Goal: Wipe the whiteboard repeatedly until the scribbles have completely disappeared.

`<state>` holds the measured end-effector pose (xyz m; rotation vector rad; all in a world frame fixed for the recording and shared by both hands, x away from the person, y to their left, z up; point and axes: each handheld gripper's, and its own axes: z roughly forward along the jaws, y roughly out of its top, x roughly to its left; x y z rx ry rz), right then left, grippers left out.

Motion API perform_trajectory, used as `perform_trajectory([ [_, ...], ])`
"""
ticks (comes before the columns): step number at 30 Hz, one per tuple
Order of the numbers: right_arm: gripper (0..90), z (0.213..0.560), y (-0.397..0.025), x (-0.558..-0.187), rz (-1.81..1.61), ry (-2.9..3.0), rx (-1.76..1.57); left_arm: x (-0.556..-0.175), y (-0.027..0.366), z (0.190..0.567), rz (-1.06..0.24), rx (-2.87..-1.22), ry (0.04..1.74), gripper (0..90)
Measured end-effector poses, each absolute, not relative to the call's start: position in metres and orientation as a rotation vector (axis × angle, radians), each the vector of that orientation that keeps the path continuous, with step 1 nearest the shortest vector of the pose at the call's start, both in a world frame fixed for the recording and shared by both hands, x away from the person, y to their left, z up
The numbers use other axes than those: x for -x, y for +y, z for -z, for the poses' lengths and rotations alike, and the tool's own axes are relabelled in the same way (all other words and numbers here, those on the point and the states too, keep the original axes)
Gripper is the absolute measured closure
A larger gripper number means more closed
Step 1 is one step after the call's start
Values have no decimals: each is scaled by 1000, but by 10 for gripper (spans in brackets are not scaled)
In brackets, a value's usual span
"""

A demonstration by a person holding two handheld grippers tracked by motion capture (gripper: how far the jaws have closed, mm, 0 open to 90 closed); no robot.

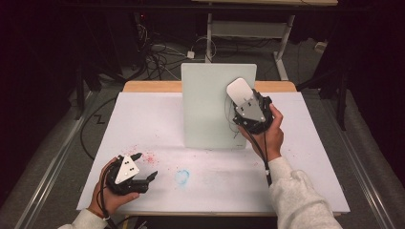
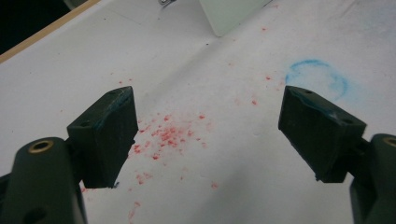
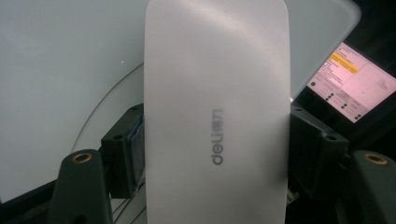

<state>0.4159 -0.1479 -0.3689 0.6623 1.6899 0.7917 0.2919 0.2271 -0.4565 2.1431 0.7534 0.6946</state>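
Observation:
A pale whiteboard [image 1: 207,109] stands upright on the white-covered table [image 1: 305,157]. My right gripper [image 1: 243,101] is shut on a white eraser [image 1: 239,89], held against the board's upper right part. In the right gripper view the eraser [image 3: 217,112] carries a grey "deli" logo and sits clamped between both jaws of my right gripper [image 3: 217,156], with the board [image 3: 70,70] behind it. A thin curved line [image 3: 100,105] is drawn on the board. My left gripper [image 1: 146,165] rests open at the table's front left, and in its own view the left gripper [image 2: 205,107] holds nothing.
Red specks [image 2: 163,135] lie scattered on the table cover under the left gripper, and a blue smudged ring [image 2: 317,74] sits to their right. Cables [image 1: 157,52] and a desk frame [image 1: 248,28] stand on the floor beyond the table. A lit screen [image 3: 350,84] glows past the board.

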Motion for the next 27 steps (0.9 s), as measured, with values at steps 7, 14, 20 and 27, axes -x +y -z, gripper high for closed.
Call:
perform_trajectory([
  [7,308,410,-141,-400,-731,1760,-604,-291,226,457,-680,-2145,768,190],
  [14,308,443,-136,-387,-686,1826,-543,-291,226,457,-680,-2145,767,189],
  [20,308,444,-136,-387,-709,1833,-547,-291,225,457,-679,-2146,765,190],
  [27,308,418,-135,-396,-757,1792,-599,-291,226,457,-675,-2145,764,190],
])
